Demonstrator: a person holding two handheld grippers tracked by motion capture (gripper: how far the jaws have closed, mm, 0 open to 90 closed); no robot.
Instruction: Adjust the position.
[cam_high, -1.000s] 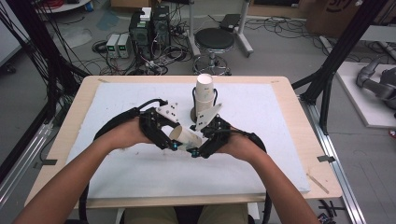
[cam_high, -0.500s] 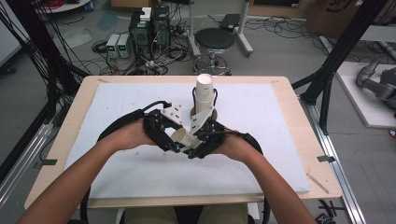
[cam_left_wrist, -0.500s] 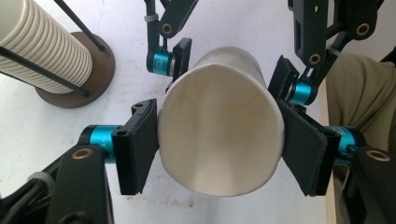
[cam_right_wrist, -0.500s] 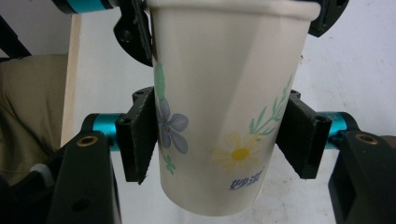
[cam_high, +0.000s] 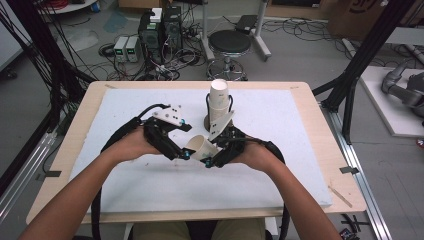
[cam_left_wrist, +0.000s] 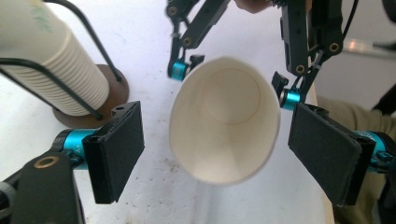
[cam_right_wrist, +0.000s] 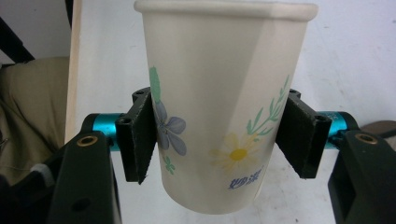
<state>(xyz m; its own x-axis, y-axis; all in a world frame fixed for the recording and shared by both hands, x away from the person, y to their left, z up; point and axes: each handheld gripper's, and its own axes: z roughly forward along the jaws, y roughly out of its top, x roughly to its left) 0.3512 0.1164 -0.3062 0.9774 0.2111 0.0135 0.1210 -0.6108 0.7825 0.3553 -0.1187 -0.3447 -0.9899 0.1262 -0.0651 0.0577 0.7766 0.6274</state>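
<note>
Item: paper cup (cam_right_wrist: 219, 107), lying sideways above mid-table just near of the cup stack (cam_high: 218, 102), clamped in your right gripper (cam_high: 216, 155) alone, your left gripper (cam_left_wrist: 219, 154) just sprung wide off its rim — squeeze harder and the thin wall buckles or slips free.

**Three cameras, one shared cup**

The high view looks forward and down over the table (cam_high: 300, 150). Each gripper view sits close behind its own jaws. All three share the paper cup (cam_high: 202, 146) (cam_left_wrist: 224, 121) (cam_right_wrist: 224, 93).
</note>
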